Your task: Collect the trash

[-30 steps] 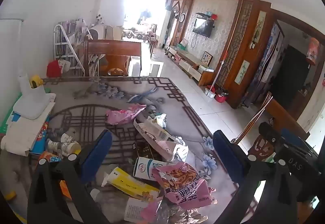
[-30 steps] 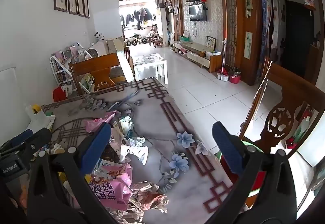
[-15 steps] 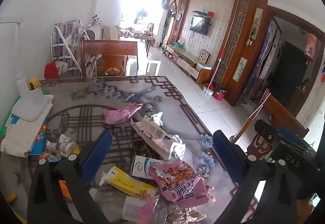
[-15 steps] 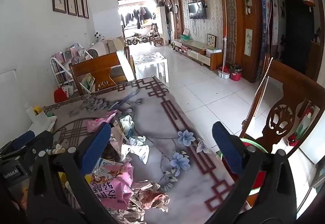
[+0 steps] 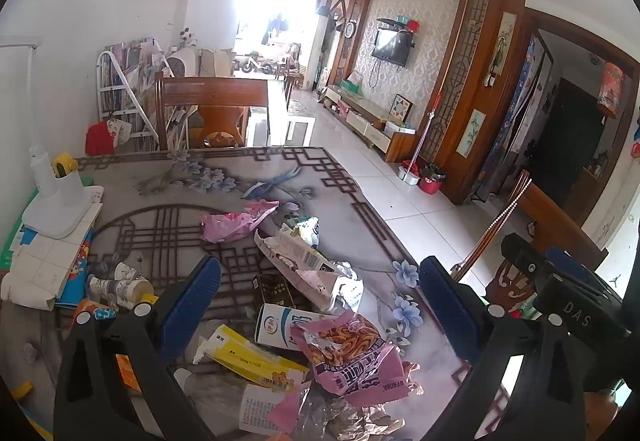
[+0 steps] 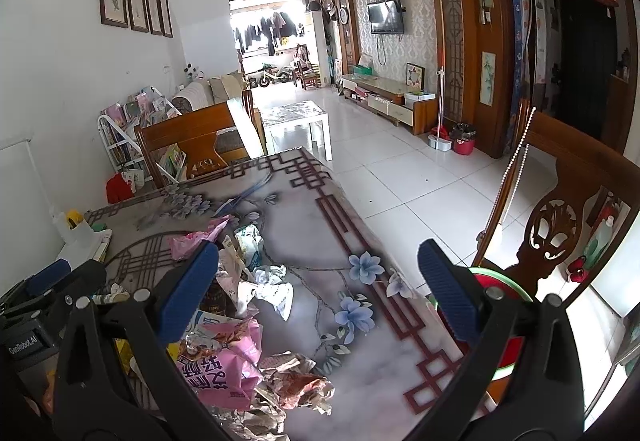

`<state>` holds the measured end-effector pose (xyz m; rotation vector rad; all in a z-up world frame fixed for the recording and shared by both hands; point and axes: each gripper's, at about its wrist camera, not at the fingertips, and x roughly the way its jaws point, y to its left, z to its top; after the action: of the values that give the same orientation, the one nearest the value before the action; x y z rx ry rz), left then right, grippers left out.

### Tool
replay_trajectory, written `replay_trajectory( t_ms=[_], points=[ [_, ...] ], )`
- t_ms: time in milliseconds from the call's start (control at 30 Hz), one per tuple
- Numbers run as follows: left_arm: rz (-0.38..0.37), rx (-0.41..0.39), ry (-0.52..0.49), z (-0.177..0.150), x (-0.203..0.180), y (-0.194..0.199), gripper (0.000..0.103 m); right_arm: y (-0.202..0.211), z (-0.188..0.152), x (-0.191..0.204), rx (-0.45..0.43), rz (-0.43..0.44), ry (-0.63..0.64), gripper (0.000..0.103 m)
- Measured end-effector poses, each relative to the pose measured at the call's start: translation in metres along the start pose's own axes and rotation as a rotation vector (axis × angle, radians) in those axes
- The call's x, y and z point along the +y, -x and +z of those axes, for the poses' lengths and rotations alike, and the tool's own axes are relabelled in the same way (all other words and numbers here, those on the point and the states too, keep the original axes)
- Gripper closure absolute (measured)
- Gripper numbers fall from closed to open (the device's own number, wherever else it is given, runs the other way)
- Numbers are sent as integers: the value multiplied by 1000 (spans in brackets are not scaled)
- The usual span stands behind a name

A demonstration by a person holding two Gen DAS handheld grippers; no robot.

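Item: pink snack bag [image 5: 352, 357] among litter on bench [image 5: 168, 197] — my left gripper [image 5: 320, 305] and right gripper [image 6: 318, 293] hover spread, empty, poised for first pick.

Light: daylight from the balcony opening [image 5: 276, 25], blown out to white in the left view | Glare: pale sheen on the floor tiles [image 6: 400, 177] below it | Distortion: strong fisheye bending, black corners | Focus: sharp; tabletop [image 6: 304, 241] evenly lit, soft shadows.
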<state>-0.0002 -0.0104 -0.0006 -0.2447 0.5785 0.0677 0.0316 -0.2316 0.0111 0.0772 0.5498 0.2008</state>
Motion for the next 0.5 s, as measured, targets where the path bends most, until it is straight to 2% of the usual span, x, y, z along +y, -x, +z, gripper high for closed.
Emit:
replay_trajectory(
  t_ms=[500],
  points=[
    [2, -1, -1, -1, 1, 0, 8, 0, -1, 2, 8, 4, -1, 5]
  ],
)
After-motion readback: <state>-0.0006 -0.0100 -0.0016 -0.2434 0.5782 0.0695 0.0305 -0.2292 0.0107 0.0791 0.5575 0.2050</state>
